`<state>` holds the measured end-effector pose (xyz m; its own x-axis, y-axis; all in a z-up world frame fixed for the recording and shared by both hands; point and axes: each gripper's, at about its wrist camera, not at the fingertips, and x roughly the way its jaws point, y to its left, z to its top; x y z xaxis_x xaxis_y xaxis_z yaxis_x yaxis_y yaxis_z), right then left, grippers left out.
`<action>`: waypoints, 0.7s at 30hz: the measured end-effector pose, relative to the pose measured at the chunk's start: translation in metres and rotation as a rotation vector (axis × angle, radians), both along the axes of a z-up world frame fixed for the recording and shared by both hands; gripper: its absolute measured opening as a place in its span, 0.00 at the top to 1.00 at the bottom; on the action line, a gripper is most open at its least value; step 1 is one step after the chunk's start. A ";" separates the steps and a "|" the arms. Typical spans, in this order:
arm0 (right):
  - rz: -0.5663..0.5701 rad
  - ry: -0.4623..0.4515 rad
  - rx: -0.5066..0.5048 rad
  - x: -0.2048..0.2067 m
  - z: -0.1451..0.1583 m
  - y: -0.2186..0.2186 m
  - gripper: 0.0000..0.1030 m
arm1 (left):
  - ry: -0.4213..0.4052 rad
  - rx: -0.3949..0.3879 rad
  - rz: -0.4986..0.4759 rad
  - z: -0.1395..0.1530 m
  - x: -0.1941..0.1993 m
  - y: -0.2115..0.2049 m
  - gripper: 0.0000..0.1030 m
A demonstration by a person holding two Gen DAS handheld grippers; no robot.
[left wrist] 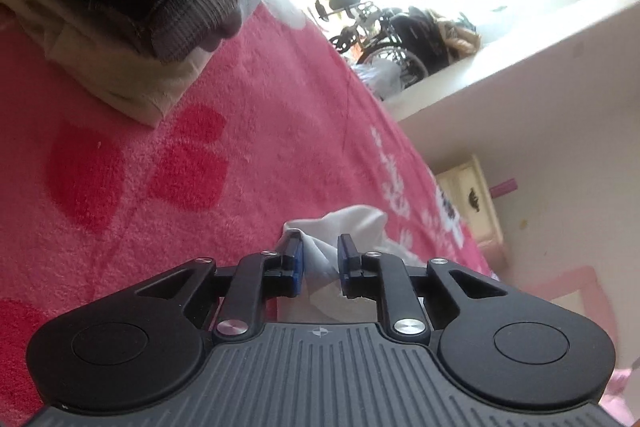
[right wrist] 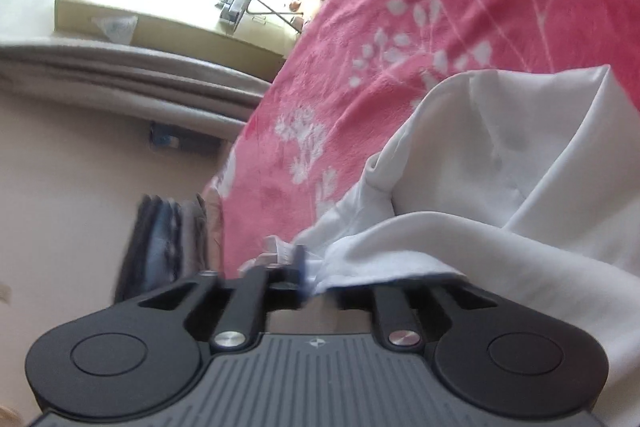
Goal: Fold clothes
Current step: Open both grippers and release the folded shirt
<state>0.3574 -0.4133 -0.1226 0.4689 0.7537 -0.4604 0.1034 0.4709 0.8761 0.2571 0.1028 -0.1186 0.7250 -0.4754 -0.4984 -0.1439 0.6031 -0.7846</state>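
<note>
Underneath: pink floral blanket [left wrist: 248, 131] | folded pile [left wrist: 120, 27] | both grippers' fingers [left wrist: 296, 259] apart around white cloth [right wrist: 500, 167]

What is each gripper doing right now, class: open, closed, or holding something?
Left gripper: open; white garment lies between its fingers, not pinched.
Right gripper: cannot be told; the white garment drapes over one finger.

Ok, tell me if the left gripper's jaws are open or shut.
Open: the left gripper's blue pads stand apart, with white garment between them, unpinched.
</note>
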 end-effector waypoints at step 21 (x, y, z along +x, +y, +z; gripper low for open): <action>0.034 0.056 0.303 0.009 0.023 -0.017 0.20 | -0.081 0.189 -0.187 0.027 -0.021 -0.062 0.74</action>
<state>0.3666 -0.4301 -0.0996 0.4217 0.8754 -0.2365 0.1439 0.1929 0.9706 0.2362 0.0410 -0.0911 0.6743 -0.5085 -0.5354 0.0421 0.7504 -0.6597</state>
